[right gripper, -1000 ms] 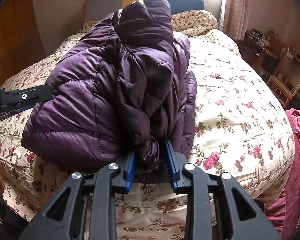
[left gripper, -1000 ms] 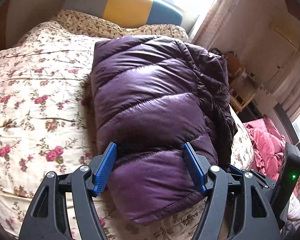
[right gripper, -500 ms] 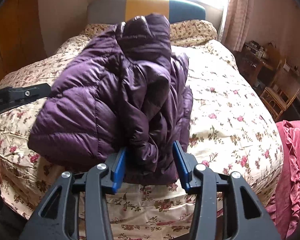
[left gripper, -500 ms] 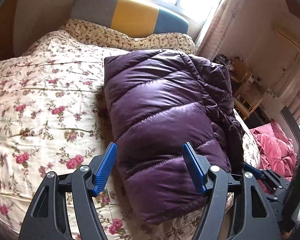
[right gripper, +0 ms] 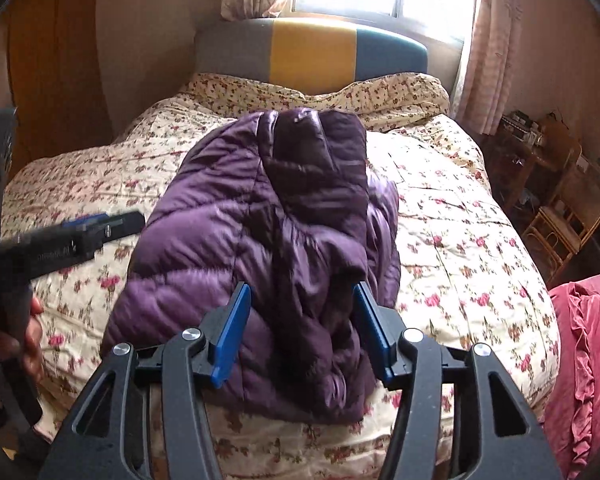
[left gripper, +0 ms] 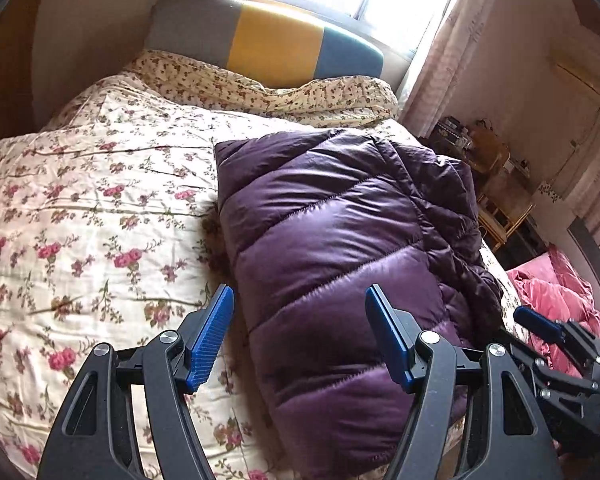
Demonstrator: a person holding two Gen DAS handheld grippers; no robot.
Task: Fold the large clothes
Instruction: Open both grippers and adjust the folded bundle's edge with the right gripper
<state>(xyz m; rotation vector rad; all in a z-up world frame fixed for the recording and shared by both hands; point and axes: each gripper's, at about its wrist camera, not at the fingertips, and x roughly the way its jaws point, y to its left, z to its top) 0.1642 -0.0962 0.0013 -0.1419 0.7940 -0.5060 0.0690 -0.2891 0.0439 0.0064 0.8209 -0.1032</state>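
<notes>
Purple puffer jacket, folded into a fat oblong bundle, lies on the floral bedspread toward the foot of the bed. Its shell is glossy and slippery-looking, catching the window light in pale streaks, and slanting quilt seams divide it into plump padded bands. From the right wrist view the same jacket shows its rumpled side: layers bunched and creased, a rounded hump at the far end, loose folds spilling toward the near edge.

The left gripper hangs above the near end of the bundle with its ribbed blue pads spread wide, nothing pinched between them; one pad sits over the bedspread, the other over the jacket. The right gripper is letting its jaws widen; the crumpled near folds of the jacket show between the blue pads, and the pads stand clear of the fabric.

The bedspread is cream cotton, lightly wrinkled, printed with pink roses and thin brown stems. A finer-flowered pillow lies at the head, against a padded headboard in grey, yellow and blue blocks. Beside the bed are a ruffled pink cloth and a rattan chair. Pale patterned curtains frame the bright window.
</notes>
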